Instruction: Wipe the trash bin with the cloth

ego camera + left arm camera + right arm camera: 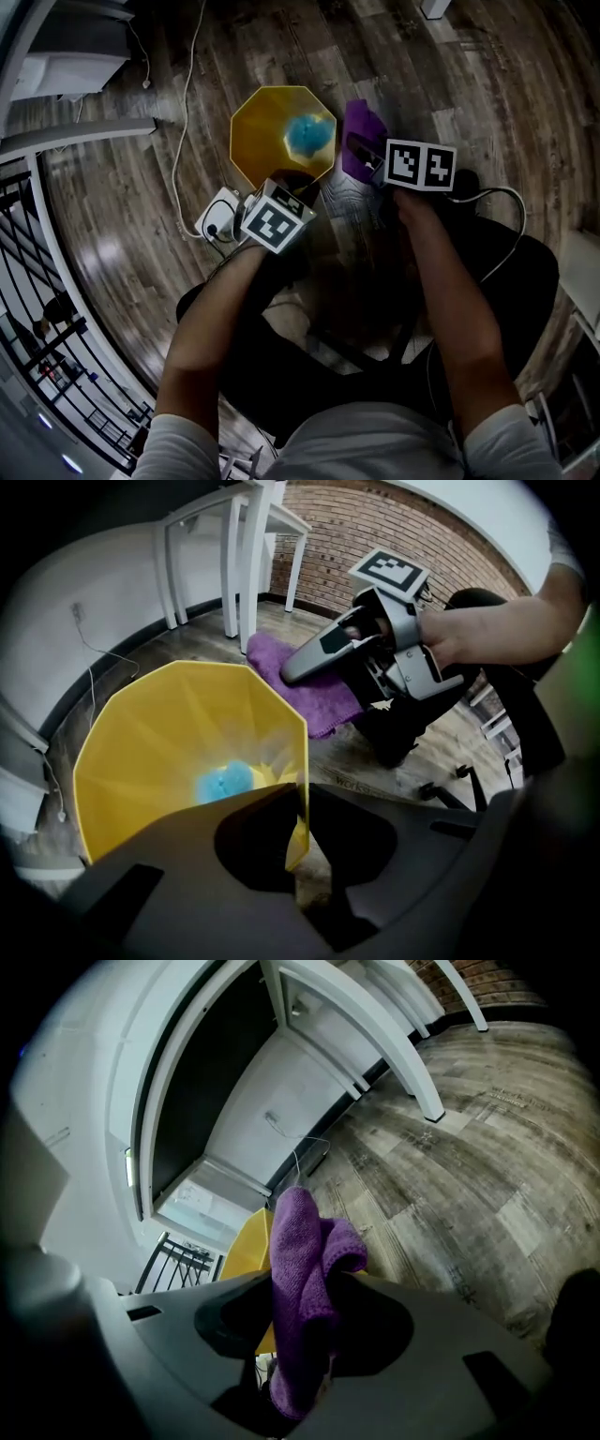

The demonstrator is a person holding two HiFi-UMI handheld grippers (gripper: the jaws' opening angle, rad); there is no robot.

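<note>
Clamping the near wall of the trash bin (169,733), your left gripper (298,806) has its jaws closed down on the thin yellow rim, which runs straight between them in the left gripper view. The bin stands upright on the wooden floor (469,84), its eight-sided mouth open toward you. A small crumpled blue thing (225,782) lies at the bottom inside.

Your right gripper (300,1293) is closed on the cloth (302,1241). The purple fabric is pinched between the jaws and stands up out of them in a folded bunch, with one fold drooping over to the right. In the head view you hold this gripper to the right of the bin, angled down, so that the cloth hangs just beside the bin's right side, near its rim. From these views you cannot tell whether the cloth touches the outer wall or stops just short of it.

Your two grippers are close together, the left on the bin's near edge and the right a little farther out.

A white power strip (217,217) lies on the floor just left of your left gripper, and a white cable (183,112) runs away from it across the boards. White table legs (246,550) stand beyond the bin, in front of a brick wall (375,527).
</note>
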